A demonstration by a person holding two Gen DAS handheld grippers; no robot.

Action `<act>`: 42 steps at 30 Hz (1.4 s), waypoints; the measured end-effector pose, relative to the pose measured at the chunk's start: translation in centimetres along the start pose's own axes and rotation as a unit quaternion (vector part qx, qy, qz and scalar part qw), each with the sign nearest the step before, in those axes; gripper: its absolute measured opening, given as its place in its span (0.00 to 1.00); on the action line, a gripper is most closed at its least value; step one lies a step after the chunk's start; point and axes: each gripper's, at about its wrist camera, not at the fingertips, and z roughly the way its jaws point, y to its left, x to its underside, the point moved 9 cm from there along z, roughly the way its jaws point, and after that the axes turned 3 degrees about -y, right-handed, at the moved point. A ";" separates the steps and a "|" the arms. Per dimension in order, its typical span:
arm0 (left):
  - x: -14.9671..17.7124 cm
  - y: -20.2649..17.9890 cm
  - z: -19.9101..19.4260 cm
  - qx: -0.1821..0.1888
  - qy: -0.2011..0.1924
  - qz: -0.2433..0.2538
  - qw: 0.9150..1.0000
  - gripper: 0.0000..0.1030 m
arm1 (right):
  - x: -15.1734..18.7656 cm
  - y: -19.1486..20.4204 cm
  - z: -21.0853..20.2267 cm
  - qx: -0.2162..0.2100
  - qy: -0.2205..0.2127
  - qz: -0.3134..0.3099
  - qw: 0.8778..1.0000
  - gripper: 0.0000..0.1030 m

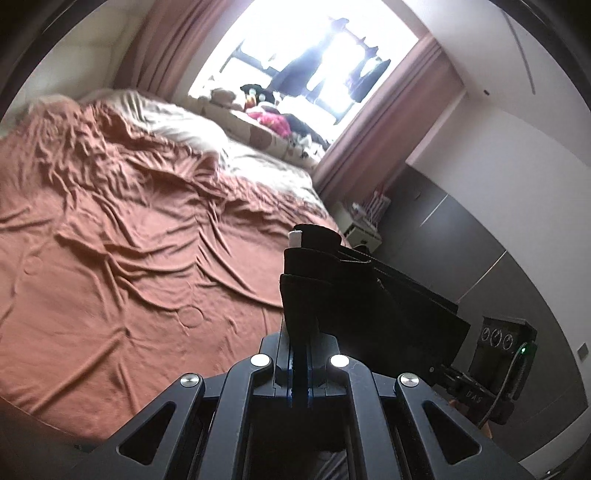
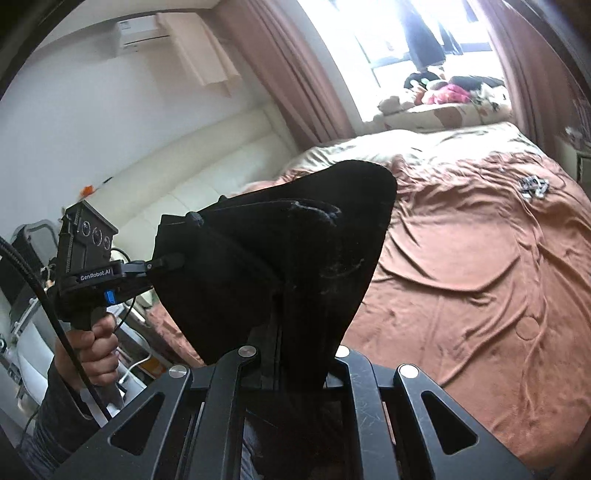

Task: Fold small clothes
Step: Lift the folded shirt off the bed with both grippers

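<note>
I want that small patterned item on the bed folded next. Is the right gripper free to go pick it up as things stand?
Probably not yet. The right gripper is shut on the black garment, which the left gripper also holds. The patterned item lies in the open on the bed, so only the occupied jaws stand in the way.

A big bed [image 1: 129,240] is filling most of the room, and a wrinkly brown sheet [image 2: 461,277] is lying over it. Bright light is pouring in through the window [image 1: 303,55]. Pink curtains [image 1: 399,122] are hanging at both sides of it. Soft toys [image 1: 258,99] are sitting on the sill. A white headboard [image 2: 192,162] is standing against the wall [image 2: 55,110], and an air conditioner [image 2: 144,33] is hanging high on it. Dark cupboards [image 1: 461,229] are standing by the bed.
</note>
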 end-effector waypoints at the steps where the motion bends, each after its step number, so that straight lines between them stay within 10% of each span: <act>1: -0.4 0.0 -0.9 0.000 -0.006 0.001 1.000 0.04 | -0.1 0.9 -0.3 -0.005 -0.002 -0.006 1.000 0.06; 16: -3.8 6.8 -9.1 -0.028 -0.084 -0.013 0.996 0.04 | -0.6 4.5 5.1 -0.050 0.016 -0.058 0.997 0.06; 42: -10.5 29.4 -20.6 -0.134 -0.167 -0.052 0.976 0.04 | -1.3 14.9 23.0 -0.148 0.057 -0.145 0.977 0.06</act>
